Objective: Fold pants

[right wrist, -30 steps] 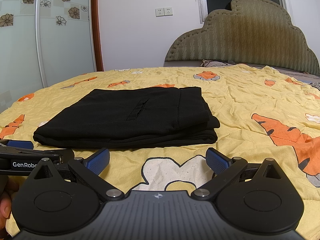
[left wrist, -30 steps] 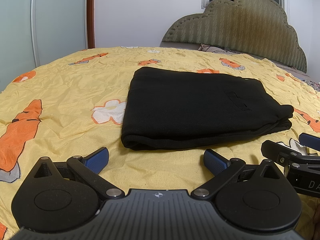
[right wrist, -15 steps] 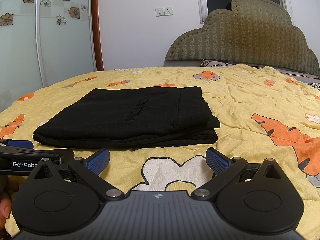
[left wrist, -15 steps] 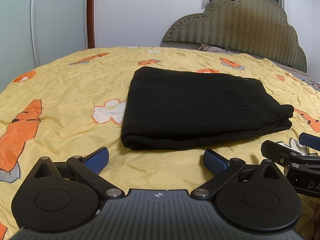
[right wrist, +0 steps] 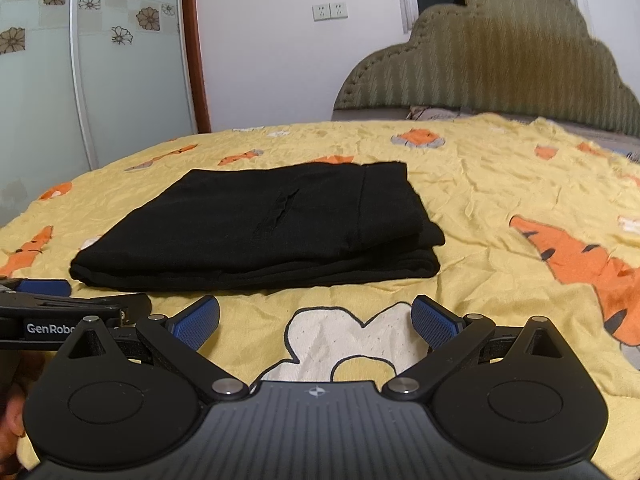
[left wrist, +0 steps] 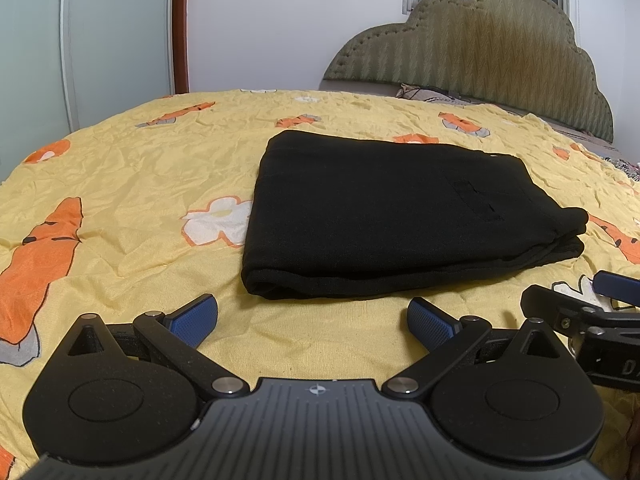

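Evidently finished: black pants (left wrist: pixel 384 216) folded into a flat stack mid-bedspread (left wrist: pixel 120 184). Left gripper (left wrist: pixel 312 316) and right gripper (right wrist: pixel 316 316) spread, holding nothing, just short of the near edge — probably drawn clear. Layer count unclear.

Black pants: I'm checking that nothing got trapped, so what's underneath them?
The folded black pants lie on the yellow printed bedspread. It shows all around them; whatever is beneath the fabric is hidden.

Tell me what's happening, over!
Left gripper open, empty. Right gripper open, empty. Black pants folded flat on bedspread. Nothing blocking.
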Demonstrator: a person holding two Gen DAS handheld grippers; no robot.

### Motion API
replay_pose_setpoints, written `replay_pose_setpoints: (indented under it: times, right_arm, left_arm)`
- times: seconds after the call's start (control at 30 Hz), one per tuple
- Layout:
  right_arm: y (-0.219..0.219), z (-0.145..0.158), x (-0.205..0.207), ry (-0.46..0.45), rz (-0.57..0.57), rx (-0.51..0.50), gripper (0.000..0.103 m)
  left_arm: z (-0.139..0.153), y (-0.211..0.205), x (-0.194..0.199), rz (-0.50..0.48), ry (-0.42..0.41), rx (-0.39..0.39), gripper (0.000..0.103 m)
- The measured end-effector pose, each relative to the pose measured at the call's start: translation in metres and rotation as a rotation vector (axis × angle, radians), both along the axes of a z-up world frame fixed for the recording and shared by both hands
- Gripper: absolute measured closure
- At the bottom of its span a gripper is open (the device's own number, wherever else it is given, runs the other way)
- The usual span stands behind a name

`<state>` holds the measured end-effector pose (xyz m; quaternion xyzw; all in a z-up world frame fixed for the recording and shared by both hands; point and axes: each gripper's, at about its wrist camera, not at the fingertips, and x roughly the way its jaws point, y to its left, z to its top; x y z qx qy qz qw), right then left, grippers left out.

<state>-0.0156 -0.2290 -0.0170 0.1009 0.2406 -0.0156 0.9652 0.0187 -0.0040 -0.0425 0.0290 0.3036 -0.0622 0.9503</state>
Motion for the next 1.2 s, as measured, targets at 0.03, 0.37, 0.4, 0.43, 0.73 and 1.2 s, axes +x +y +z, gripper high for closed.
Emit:
replay_pose_setpoints:
  times: [0.03,0.37,0.4,0.43,0.73,1.2]
  right_arm:
    - [-0.003,0.0,-0.001,0.003,0.009,0.017,0.0]
    - [-0.018,0.009,-0.006,0.037,0.027,0.0,0.0]
    - [-0.019,0.008,-0.006,0.04,0.025,0.003,0.0]
    - [-0.02,0.008,-0.007,0.042,0.026,0.007,0.0]
    - [-0.004,0.023,-0.009,-0.023,0.245,-0.172,0.0]
    - [0.067,0.032,0.035,-0.062,1.247,-0.322,0.0]
  left_arm:
    - [0.0,0.0,-0.001,-0.001,-0.001,0.004,0.0]
    - [0.0,0.001,0.001,-0.009,-0.001,0.016,0.0]
    - [0.0,0.001,0.0,-0.009,-0.001,0.016,0.0]
    - [0.0,0.001,0.0,-0.009,0.0,0.015,0.0]
    - [0.007,0.009,-0.004,-0.013,0.006,-0.006,0.001]
    - [0.066,0.106,0.039,0.372,-0.056,-0.071,0.001]
